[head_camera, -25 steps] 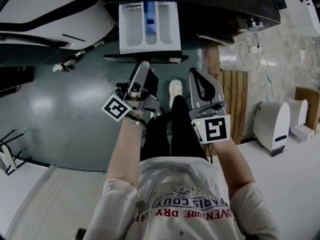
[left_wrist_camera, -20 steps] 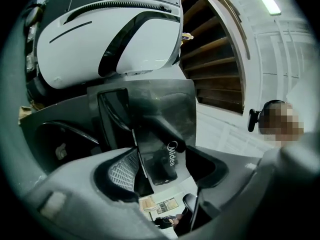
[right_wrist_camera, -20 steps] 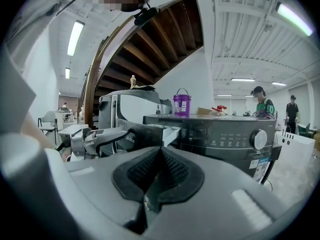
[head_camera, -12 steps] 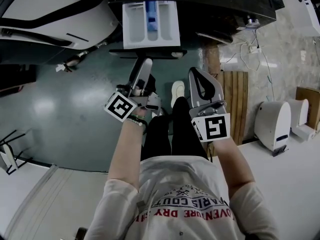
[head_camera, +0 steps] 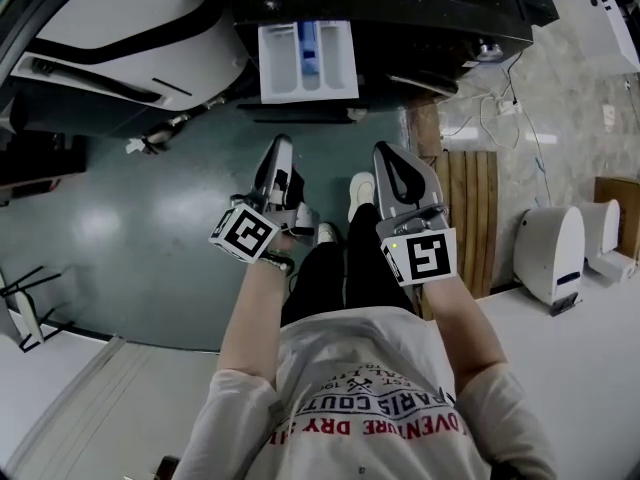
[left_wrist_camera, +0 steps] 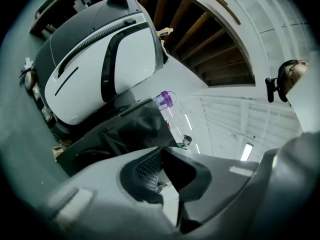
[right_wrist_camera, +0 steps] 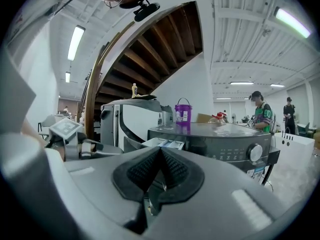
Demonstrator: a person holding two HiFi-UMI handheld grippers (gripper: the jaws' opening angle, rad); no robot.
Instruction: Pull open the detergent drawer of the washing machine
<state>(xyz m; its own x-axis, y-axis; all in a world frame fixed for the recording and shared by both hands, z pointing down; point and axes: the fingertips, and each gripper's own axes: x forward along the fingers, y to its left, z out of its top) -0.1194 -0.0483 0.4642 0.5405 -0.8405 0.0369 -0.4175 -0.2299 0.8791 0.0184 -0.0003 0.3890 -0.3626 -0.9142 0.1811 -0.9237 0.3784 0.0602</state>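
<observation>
Head view shows open detergent drawer [head_camera: 280, 64], blue insert [head_camera: 309, 52] inside.

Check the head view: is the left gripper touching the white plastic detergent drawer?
No, the left gripper hangs clear of the pulled-out white plastic detergent drawer, with floor showing between them.

The white T-shirt [head_camera: 375, 368], well below the dark grey washing machine [head_camera: 400, 13] in the head view, carries red print that shows upside down. Only "ARIS COUT" and, on the other line, "VENTURE DRY" can be read. Between machine and shirt, the left white marker cube [head_camera: 245, 234] and the right white marker cube [head_camera: 420, 258] each bear a black square code pattern without letters. In the right gripper view, the purple plastic bucket [right_wrist_camera: 183, 115] above the machine's top has a white label, too small to read.
</observation>
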